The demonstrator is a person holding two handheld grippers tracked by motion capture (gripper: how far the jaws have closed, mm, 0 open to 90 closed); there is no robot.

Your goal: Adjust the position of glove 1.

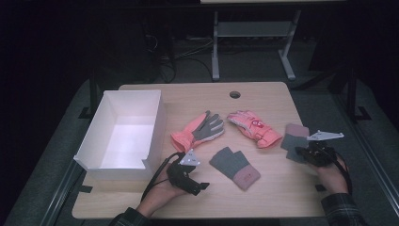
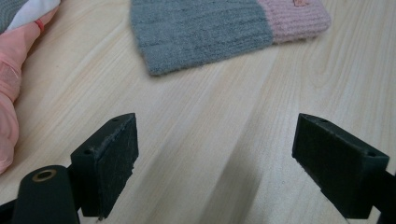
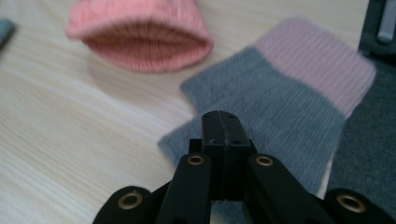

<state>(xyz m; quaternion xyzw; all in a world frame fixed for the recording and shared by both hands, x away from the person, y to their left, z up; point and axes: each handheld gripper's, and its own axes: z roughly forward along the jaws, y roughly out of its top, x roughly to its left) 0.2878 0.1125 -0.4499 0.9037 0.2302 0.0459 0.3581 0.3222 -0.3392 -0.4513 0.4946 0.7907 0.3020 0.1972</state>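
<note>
Gloves are lying spread across the pale wooden desk (image 1: 263,188) while a person is holding a gripper in each hand. The right gripper (image 1: 303,151) is sitting at the desk's right edge, over a grey knit mitten with a pink cuff (image 1: 294,140). In the right gripper view its fingers (image 3: 223,128) are pressed flat together, closed, with their tips lying over the near grey edge of that mitten (image 3: 275,112); whether any fabric is pinched between them I cannot tell. The mitten's pink cuff is reaching toward the desk's edge, and the open cuff of a pink ski glove (image 3: 140,35) is lying just beyond it.

The left gripper (image 1: 200,187) is resting low near the front of the desk, its cable looping back toward the person's sleeve. In the left gripper view its fingers (image 2: 109,161) are standing wide apart and gripping nothing, with bare desk between them. A second grey mitten with a pink cuff (image 2: 219,30) is lying ahead of them, apart from the fingers; in the high view it (image 1: 234,167) is sitting just right of that gripper.

Farther back, an orange-pink glove with a grey palm (image 1: 198,130) is lying beside the pink ski glove (image 1: 255,128). A white open box (image 1: 94,136) is standing at the desk's left side.
</note>
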